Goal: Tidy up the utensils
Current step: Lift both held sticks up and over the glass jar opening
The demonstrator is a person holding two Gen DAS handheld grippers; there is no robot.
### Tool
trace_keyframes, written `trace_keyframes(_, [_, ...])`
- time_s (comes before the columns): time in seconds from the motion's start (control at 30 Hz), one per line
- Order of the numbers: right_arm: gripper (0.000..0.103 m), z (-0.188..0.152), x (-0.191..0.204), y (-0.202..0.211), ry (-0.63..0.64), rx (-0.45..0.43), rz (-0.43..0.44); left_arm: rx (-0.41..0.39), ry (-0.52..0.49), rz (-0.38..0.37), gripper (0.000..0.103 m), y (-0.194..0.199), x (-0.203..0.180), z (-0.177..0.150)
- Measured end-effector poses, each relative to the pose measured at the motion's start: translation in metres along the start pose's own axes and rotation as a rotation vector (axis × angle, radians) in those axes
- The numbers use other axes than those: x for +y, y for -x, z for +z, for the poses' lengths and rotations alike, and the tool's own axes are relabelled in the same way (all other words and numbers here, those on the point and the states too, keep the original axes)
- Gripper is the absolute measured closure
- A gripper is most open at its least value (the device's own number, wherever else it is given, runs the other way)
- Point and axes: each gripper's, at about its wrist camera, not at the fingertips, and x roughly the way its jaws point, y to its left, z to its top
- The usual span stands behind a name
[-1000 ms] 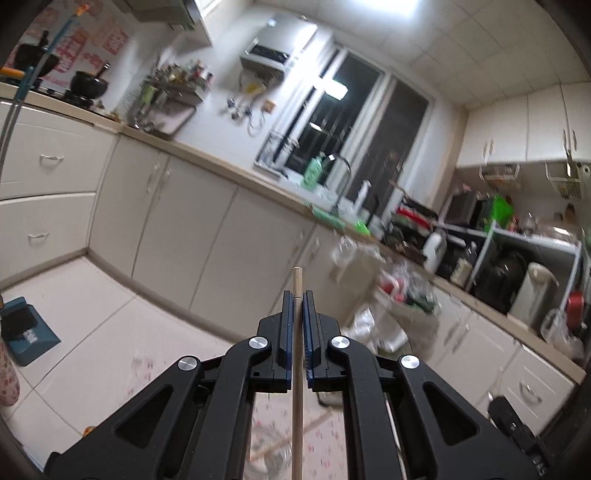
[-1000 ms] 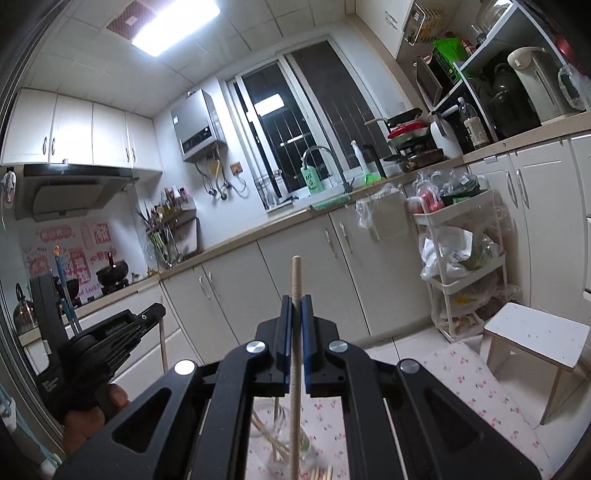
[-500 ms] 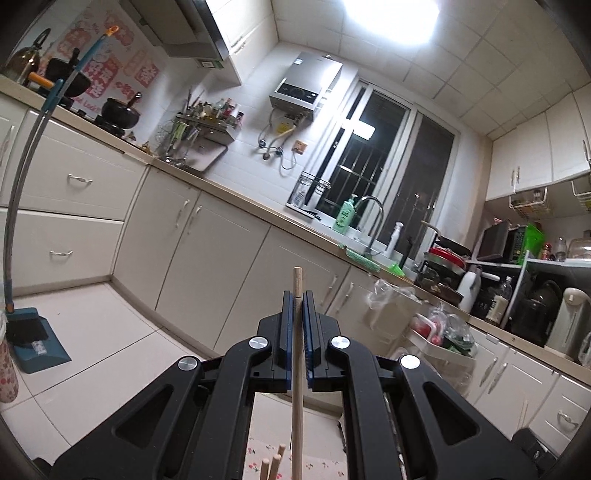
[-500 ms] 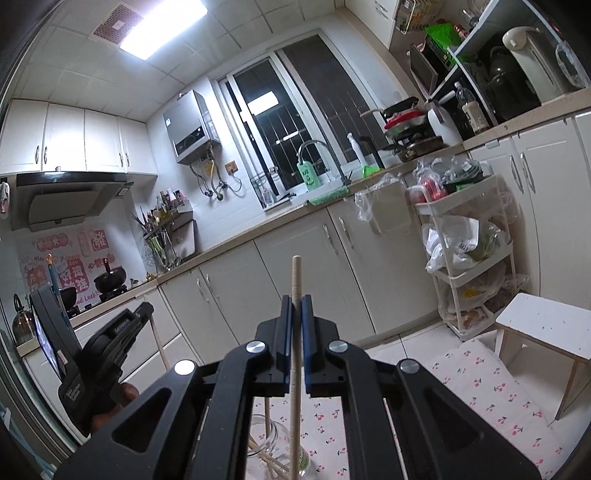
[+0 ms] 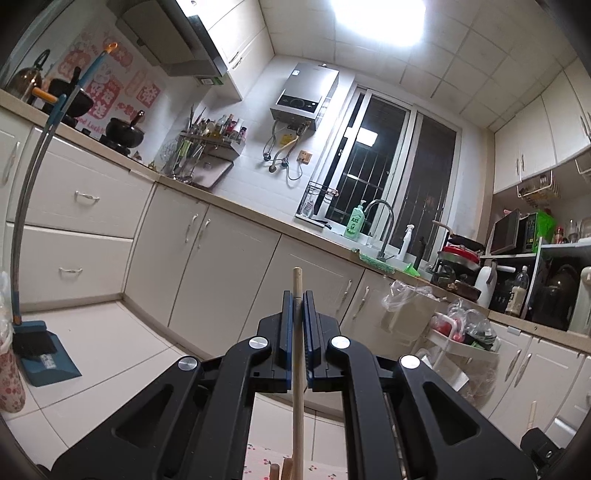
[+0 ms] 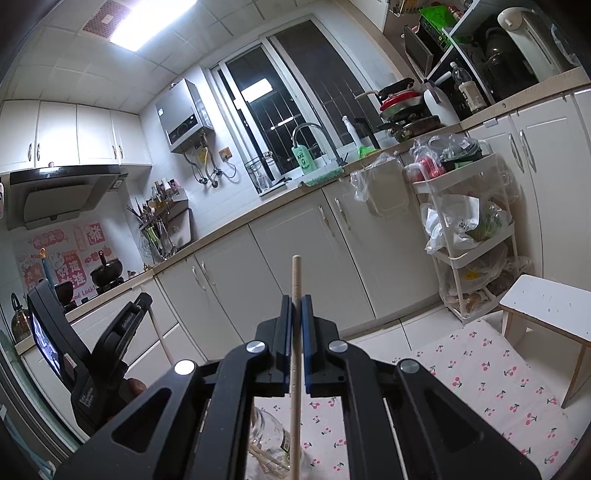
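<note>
Left wrist: behind its jaws, facing level toward sink counter [image 5: 258,218].
Right wrist: behind jaws, tilted slightly down.
Shared: same counter, window [image 6: 291,110].

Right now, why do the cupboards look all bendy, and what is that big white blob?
Left wrist view: the fisheye lens bends the cupboards; the ceiling light glares white. Right wrist view: same bending, its ceiling light glares too, window dark.

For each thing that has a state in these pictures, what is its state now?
left gripper: shut on a wooden chopstick, upright
right gripper: shut on another chopstick, upright
glass jar: open, chopsticks inside
window: dark outside
ceiling light: on
</note>
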Motion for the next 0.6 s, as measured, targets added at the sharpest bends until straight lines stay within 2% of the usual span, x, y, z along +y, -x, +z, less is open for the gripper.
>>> trace_keyframes(0.2, [0.097,-0.006,0.0,-0.003,-0.001,0.015,-0.002,0.015,-0.031,0.003,0.098,0.005,-0.002,-0.015])
trace_keyframes(0.6, [0.097,-0.003,0.011,0.004,0.0,0.003,0.013,0.116,-0.133,-0.035,0.098,0.035,-0.006,-0.034])
